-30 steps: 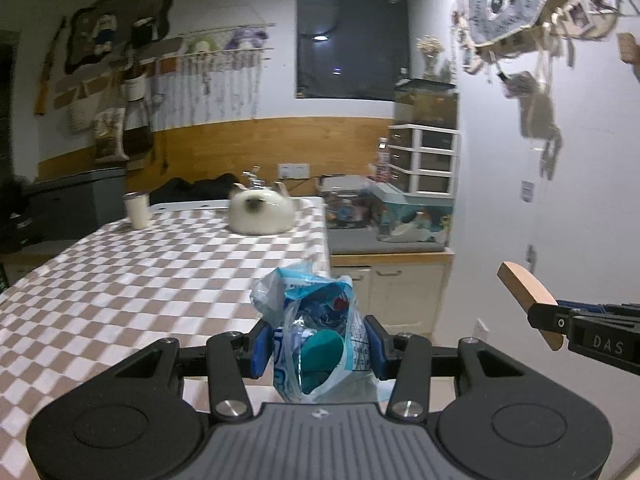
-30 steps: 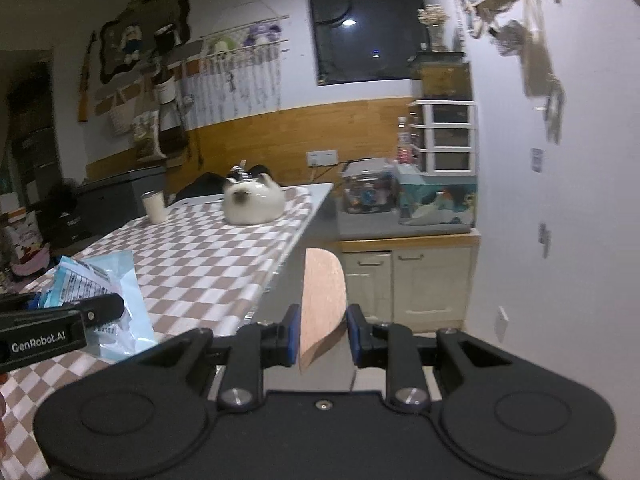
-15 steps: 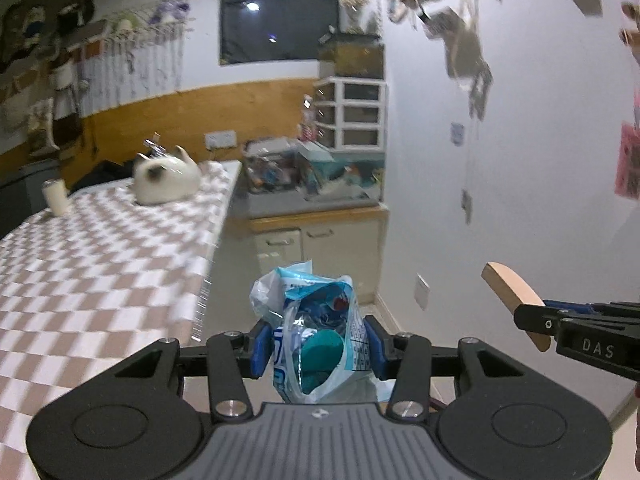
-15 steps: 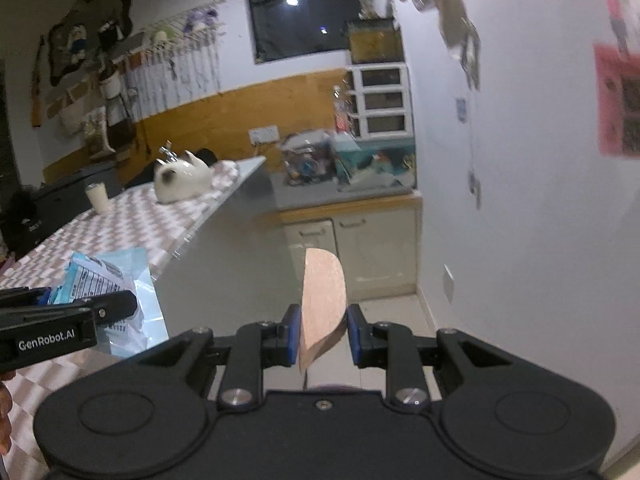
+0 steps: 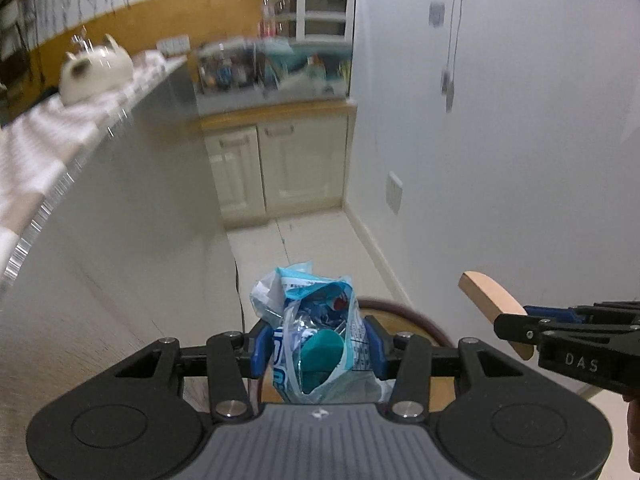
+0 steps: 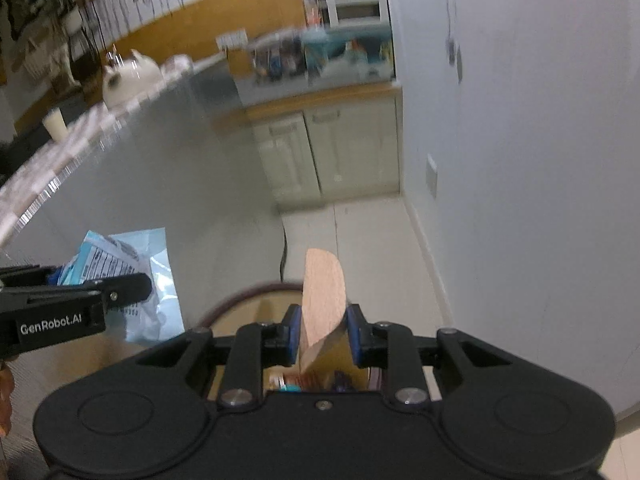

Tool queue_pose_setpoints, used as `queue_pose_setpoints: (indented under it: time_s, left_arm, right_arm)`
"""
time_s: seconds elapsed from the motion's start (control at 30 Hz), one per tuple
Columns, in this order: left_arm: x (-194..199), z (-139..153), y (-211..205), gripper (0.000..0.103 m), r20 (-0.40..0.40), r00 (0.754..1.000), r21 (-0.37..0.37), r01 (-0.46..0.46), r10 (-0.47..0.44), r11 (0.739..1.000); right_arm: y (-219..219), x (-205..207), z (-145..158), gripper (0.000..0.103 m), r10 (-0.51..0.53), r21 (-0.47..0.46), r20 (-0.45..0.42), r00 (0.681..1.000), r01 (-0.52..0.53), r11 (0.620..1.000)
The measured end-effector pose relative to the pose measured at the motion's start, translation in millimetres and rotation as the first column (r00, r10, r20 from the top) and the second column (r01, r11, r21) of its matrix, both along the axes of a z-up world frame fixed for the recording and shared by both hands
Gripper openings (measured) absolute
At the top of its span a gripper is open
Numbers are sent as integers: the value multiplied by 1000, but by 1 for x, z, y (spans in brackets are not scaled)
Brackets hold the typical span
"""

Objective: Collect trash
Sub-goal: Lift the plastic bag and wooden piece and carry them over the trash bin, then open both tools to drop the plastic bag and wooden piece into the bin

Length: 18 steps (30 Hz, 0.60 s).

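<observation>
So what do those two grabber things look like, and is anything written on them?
Both are black plastic. The left gripper has a ribbed grey panel near the camera; the right gripper is black all over. Each has two round discs, silver screws, and blue pads on its fingers. From the side, the left one reads "GenRobot.AI" and the right one "DAS" in white letters. No cables or sleeves show.

bin (image 6: 240, 300): below both claws | counter (image 5: 100, 240): left | cabinet (image 5: 280, 168): ahead | wall (image 5: 500, 140): right

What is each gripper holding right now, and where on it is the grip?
The left gripper clamps a crumpled blue-and-white plastic wrapper across its lower middle. The right gripper pinches a thin wooden piece by its lower end, flat faces against the pads.
</observation>
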<state>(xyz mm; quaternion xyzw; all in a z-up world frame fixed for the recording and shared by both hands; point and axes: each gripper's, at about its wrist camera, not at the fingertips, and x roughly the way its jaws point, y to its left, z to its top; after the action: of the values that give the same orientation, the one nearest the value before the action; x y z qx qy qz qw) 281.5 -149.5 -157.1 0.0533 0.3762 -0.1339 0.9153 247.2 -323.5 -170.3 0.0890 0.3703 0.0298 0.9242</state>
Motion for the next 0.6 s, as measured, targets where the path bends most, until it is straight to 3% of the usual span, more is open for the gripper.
queue_pose_setpoints:
  time_s: [0.3,0.6]
  left_arm:
    - [29,-60,0,48,-144,989,41,21,-15,999]
    - [42,-107,-4,48,-290,955,109,96,-60,989]
  right_arm:
    - [4,28,-54,25,47,28,-154,987,-43,999]
    - [15,43,-89,25,104,79,-279,954,-85,993]
